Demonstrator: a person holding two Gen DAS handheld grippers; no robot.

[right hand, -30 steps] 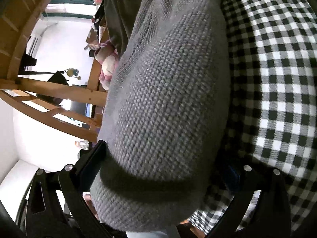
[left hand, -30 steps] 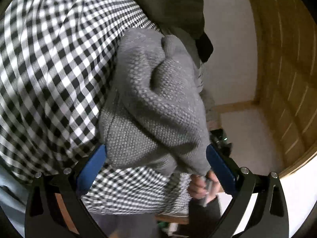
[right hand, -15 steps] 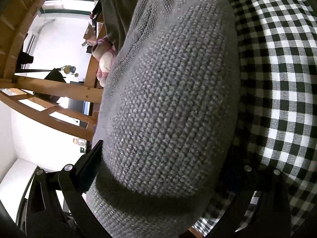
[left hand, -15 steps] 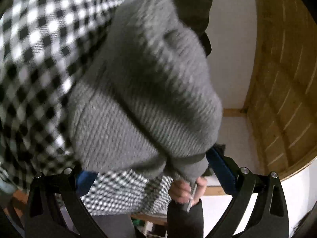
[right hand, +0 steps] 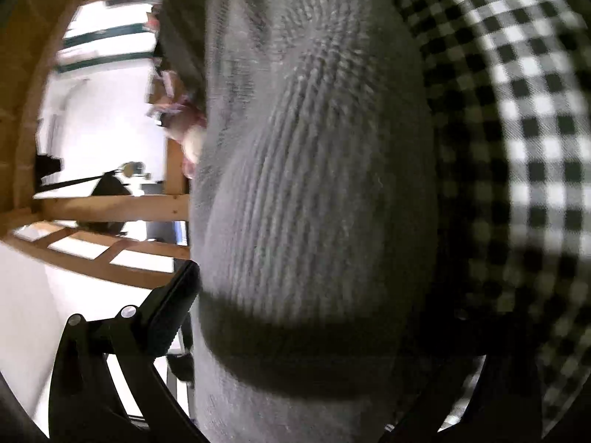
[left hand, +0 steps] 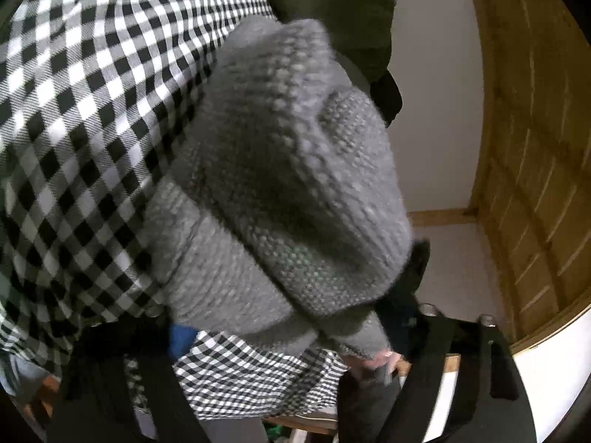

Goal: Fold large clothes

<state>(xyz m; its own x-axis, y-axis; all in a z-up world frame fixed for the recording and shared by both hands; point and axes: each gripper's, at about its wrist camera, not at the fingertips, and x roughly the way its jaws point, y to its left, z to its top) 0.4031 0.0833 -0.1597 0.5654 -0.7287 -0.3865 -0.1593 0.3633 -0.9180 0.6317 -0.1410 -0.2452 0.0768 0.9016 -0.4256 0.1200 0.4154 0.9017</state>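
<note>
In the left wrist view, a bunched grey knit sweater [left hand: 280, 199] lies on black-and-white checked cloth [left hand: 85, 118]. It fills the gap of the left hand-held gripper [left hand: 291, 328], whose jaws are closing around it. A hand [left hand: 373, 363] shows just beyond.

In the right wrist view, the sweater [right hand: 314, 192] bulges between the fingers of the right hand-held gripper [right hand: 314, 317]; whether it grips cannot be told, its right finger being hidden.

Your handheld grippers and what you wear, seen from both wrist cameras.
Your left gripper [left hand: 291, 328] has black fingers with blue pads and silver screws; your right gripper [right hand: 314, 332] shows a black finger with a ribbed pad and two silver screws. You wear a grey knit sleeve [left hand: 280, 199] over a black-and-white checked garment [left hand: 92, 118].
</note>
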